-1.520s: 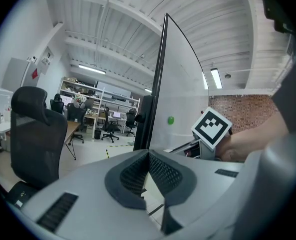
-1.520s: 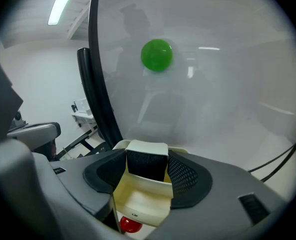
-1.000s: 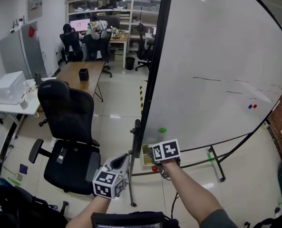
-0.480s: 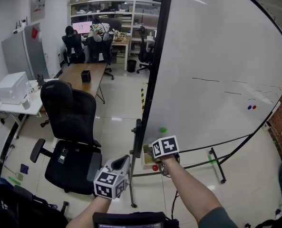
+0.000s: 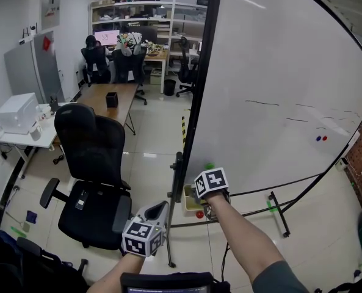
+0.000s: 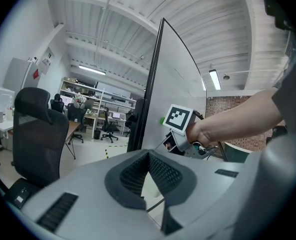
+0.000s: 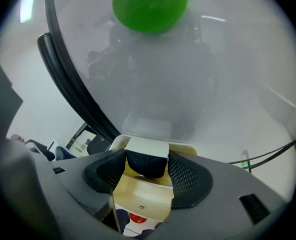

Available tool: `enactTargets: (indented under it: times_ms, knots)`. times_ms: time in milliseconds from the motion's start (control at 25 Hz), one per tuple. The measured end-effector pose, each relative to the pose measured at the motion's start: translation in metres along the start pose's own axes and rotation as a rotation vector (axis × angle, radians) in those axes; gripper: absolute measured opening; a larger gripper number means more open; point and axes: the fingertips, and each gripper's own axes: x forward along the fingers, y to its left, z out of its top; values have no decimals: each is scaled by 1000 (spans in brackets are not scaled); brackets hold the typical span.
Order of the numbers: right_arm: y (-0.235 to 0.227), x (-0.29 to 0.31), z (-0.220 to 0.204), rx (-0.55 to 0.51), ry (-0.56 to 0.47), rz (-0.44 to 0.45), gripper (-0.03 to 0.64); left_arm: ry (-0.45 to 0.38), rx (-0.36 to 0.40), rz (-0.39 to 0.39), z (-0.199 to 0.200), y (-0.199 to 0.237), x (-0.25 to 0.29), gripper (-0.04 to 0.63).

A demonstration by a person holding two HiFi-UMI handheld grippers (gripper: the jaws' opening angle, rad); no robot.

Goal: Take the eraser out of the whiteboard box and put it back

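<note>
Bright overhead tube light [image 6: 215, 79] fills the room, streaking faint glare across the whiteboard [image 5: 278, 72] top, corners vignetted and fisheye-bent, the near right gripper [image 7: 147, 165] perhaps slightly soft.

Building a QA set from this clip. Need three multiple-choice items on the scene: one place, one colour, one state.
1. Where is the cream plastic box mounted?
A. at the top edge of the white whiteboard
B. at its lower edge
C. at its middle

2. What colour is the round magnet above that box?
A. green
B. yellow
C. purple

3. The right hand-held gripper is:
A. shut with nothing between its jaws
B. wide open, clear of everything
C. closed on the white-backed dark-felt eraser

Answers:
B, the box sits at the board's bottom corner.
A, the magnet shows bright green.
C, both pads lie against the eraser's sides.
</note>
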Motion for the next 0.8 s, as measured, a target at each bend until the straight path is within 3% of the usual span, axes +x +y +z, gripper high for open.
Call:
enactTargets:
  times_ms: [280, 600, 800]
  knots:
    - [2, -6, 1, 40, -74, 14, 298, 5, -10, 15, -2, 1, -10, 29]
    - [2, -10, -3, 41, -75, 24, 299, 4, -5, 18, 2, -11, -16, 30]
    - [1, -28, 2, 54, -144, 46, 364, 2, -5, 25, 3, -16, -18, 29]
